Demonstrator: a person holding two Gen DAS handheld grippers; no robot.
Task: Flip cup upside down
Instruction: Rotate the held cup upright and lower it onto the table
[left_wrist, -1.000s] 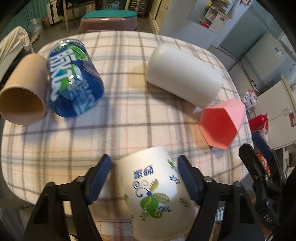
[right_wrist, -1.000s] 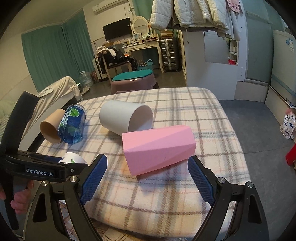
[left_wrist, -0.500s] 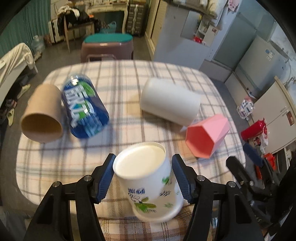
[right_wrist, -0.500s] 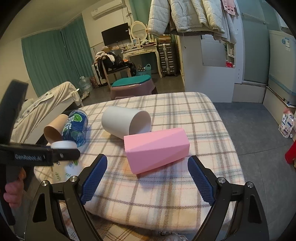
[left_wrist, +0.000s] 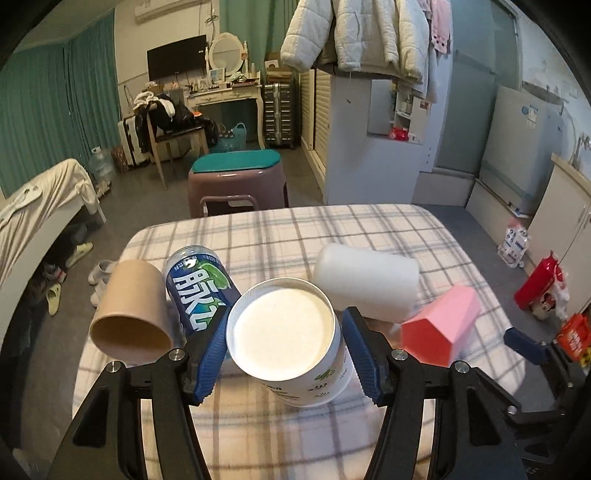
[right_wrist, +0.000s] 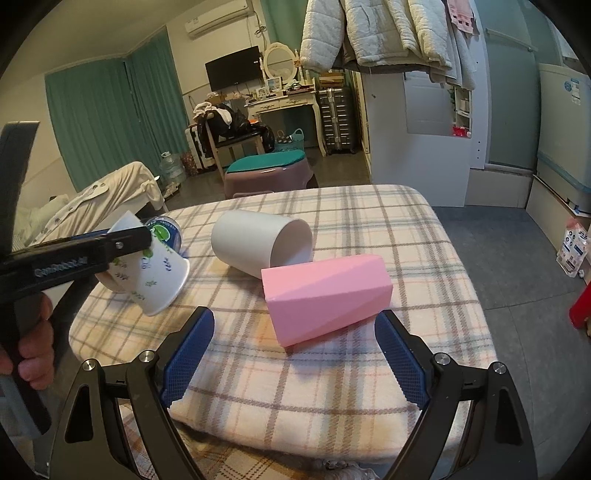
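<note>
**Floral cup tilted in the left gripper**

The floral paper cup (left_wrist: 286, 334) hangs tilted above the plaid table (left_wrist: 332, 229), base toward the camera, pinched by the left gripper (left_wrist: 284, 349). Behind lie a blue can (left_wrist: 197, 286) and white cup (left_wrist: 365, 282). The right gripper (right_wrist: 293, 360) is spread wide near the pink cup (right_wrist: 325, 297).

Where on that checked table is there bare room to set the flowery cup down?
Bare cloth lies along the near edge of the table, in front of the pink cup, and at the far end behind the white cup. The left side is crowded: blue can, brown cup, flowery cup.
</note>
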